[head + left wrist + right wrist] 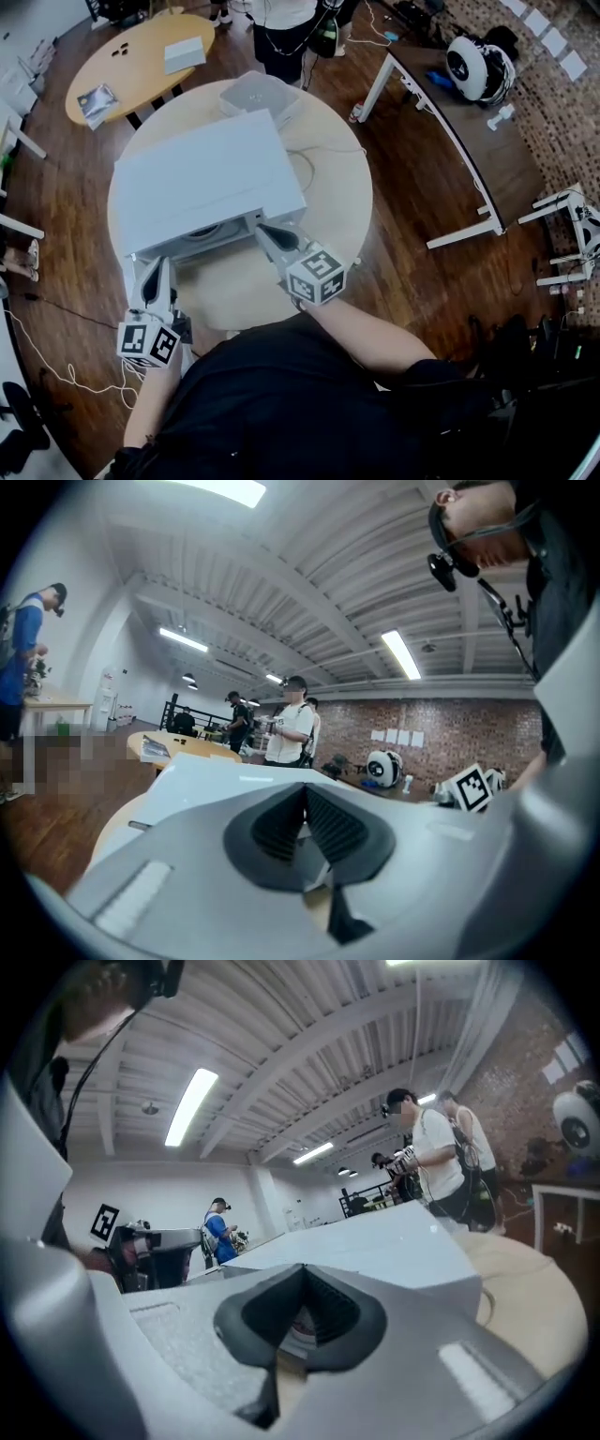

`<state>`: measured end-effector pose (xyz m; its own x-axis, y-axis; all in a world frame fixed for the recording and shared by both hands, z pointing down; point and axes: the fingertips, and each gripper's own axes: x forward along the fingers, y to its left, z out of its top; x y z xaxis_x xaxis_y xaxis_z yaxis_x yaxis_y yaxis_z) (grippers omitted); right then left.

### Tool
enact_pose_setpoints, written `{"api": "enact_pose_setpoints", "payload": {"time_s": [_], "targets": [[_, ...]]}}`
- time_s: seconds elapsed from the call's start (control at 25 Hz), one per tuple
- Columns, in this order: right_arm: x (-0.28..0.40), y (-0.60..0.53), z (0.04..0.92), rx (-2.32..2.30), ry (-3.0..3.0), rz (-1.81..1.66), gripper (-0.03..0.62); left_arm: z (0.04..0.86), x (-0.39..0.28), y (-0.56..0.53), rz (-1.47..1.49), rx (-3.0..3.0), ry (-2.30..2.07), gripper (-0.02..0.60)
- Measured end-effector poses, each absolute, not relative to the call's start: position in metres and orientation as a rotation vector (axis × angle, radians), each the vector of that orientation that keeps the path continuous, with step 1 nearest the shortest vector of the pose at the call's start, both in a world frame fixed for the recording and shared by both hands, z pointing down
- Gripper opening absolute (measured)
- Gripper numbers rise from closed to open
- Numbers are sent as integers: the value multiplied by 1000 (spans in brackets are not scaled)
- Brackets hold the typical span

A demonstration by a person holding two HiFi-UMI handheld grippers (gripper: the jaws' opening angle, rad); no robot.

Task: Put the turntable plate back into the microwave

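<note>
Round beige table [339, 202] | boxy white microwave [206, 176] | left gripper [159, 266], right gripper [265, 231]: ribbed jaws together

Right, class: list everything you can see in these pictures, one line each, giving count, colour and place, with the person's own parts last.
microwave: one, white, on the round table.
pale round shape: one, inside the microwave's opening; too small to name.
round table: one, beige, centre.
tray: one, white, behind the microwave.
oval table: one, yellow, upper left.
box: one, white, on the oval table.
booklet: one, grey, on the oval table.
desk: one, dark top, white legs, right.
round device: one, white and black, on the desk.
bystanders: several, beyond the tables.
left gripper: one, grey, jaws together, at the microwave's front left.
right gripper: one, grey, jaws together, at the microwave's opening.
</note>
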<state>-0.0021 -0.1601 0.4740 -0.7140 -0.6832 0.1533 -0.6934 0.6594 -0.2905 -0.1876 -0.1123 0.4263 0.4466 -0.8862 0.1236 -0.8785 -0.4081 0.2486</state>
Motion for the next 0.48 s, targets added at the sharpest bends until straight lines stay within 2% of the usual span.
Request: {"api": "enact_pose_setpoints", "payload": {"time_s": [0.24,0.48], "targets": [[6,-155,468,1167,-2844,409,2,438,-176,-116,-10,2416,-1519,5],[24,-155,505,1207,-2774,358,2,442,-172,-116,3,2411,-1581,5]]}}
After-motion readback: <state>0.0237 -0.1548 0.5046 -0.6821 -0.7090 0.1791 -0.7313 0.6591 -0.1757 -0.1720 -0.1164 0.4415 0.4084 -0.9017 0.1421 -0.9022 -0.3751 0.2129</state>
